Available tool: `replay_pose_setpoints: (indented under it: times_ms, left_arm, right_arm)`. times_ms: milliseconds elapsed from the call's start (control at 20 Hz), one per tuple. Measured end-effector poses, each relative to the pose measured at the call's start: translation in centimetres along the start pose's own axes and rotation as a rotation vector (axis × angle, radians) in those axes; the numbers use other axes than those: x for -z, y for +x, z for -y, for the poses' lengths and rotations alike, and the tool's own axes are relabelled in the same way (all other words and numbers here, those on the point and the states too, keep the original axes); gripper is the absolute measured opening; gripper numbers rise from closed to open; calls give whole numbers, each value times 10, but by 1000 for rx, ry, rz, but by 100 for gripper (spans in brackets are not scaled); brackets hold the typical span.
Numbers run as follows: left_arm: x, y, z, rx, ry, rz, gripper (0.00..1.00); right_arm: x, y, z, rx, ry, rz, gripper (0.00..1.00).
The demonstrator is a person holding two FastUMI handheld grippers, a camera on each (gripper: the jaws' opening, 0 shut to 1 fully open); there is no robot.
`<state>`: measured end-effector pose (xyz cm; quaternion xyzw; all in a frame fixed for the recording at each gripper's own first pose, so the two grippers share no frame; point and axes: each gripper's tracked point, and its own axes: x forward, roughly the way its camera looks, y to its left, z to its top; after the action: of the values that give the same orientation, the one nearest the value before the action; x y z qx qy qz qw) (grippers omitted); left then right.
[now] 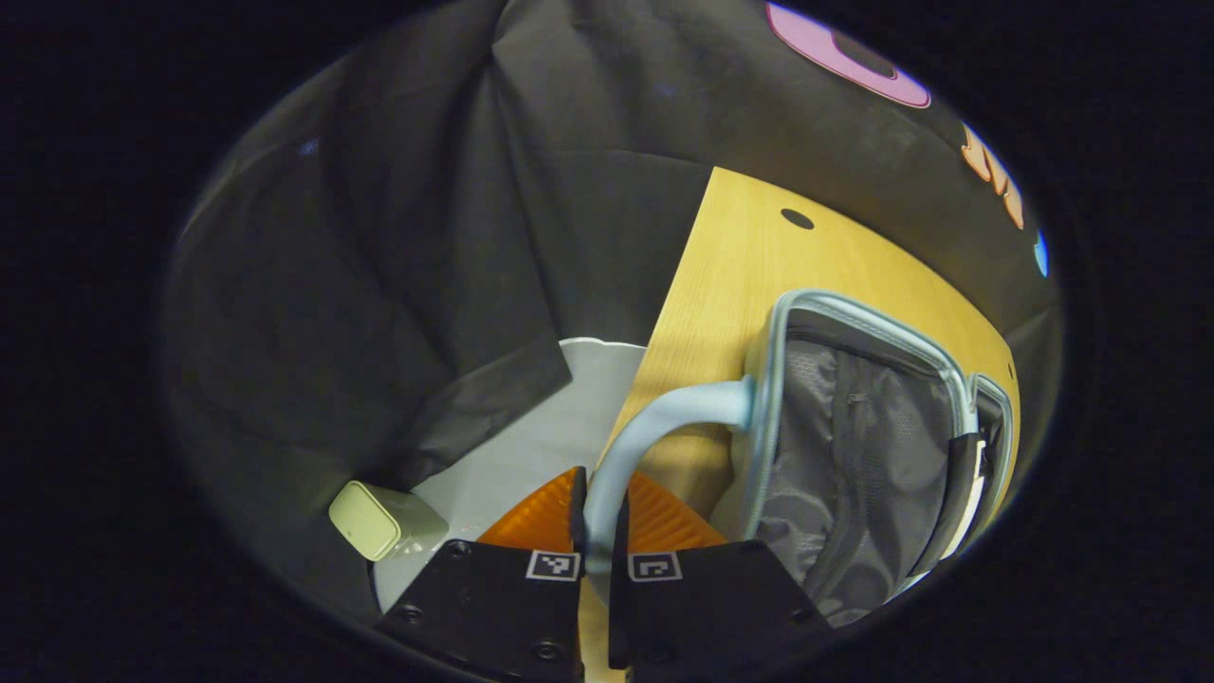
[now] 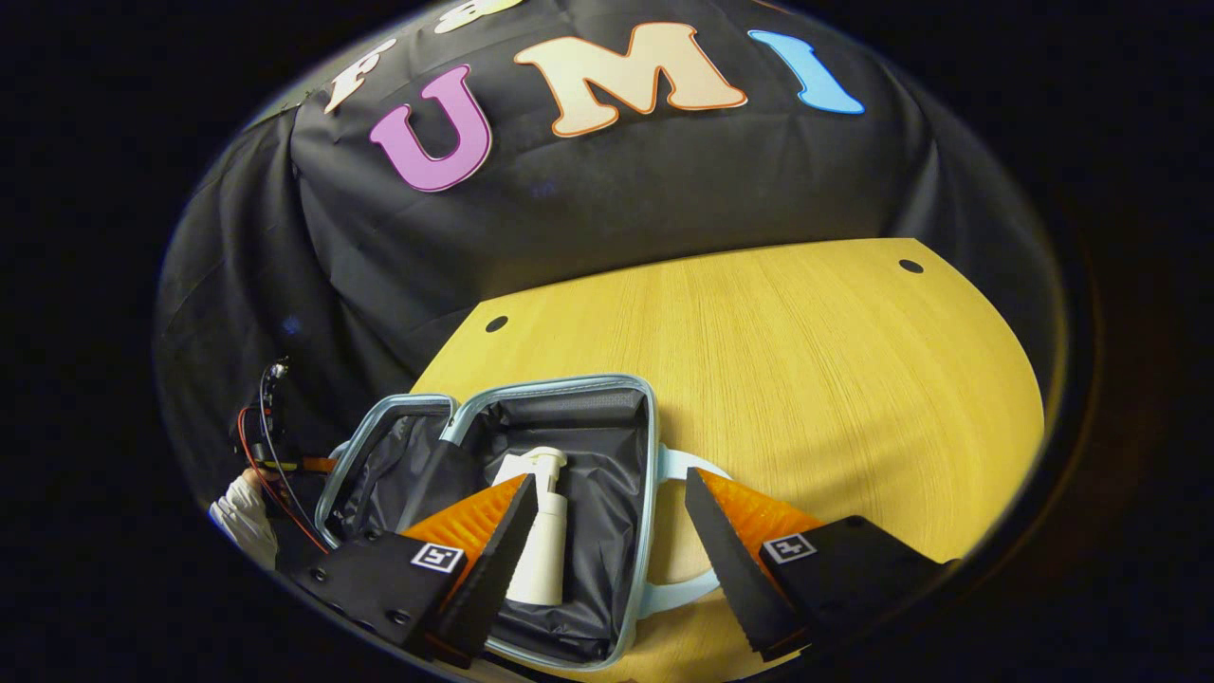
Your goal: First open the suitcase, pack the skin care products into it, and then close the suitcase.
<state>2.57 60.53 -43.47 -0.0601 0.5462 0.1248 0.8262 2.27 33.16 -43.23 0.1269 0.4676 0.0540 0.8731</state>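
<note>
The light blue suitcase (image 2: 648, 455) lies open on the wooden table (image 2: 806, 360), showing its dark lining. A white pump bottle (image 2: 542, 541) lies in its right-hand half. My right gripper (image 2: 612, 536) hangs open above that half; the bottle shows just beside one finger (image 2: 498, 541), and neither finger presses on it. In the left gripper view the suitcase (image 1: 773, 379) is seen from the side with its grey mesh lining. My left gripper (image 1: 599, 503) is shut on its curved light blue handle (image 1: 664, 413).
A second light blue handle loop (image 2: 688, 526) sticks out on the suitcase's right side. A small pale box (image 1: 377, 517) sits on a white surface (image 1: 531, 446) below the table edge. A gloved hand (image 2: 242, 522) and wires show at the far left.
</note>
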Motion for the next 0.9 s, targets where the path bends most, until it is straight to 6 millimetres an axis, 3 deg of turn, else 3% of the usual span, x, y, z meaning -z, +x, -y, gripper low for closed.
replay_pose_setpoints:
  times_ms: [200,300,450,700,900]
  left_arm:
    - [-36,-52,4,-21,71,106,1]
    - [-55,-84,24,12,73,165,1]
    - [-71,-130,64,56,115,241,1]
    - [-92,-190,136,107,203,354,0]
    - [-91,-222,185,125,262,401,0]
  right_arm:
    - [-15,-12,4,-4,-12,52,98]
    - [-18,-17,5,-17,-21,71,98]
    - [-19,-26,5,-50,-43,81,98]
    - [-32,-54,25,-86,-84,125,98]
    - [-43,-78,62,-88,-71,159,98]
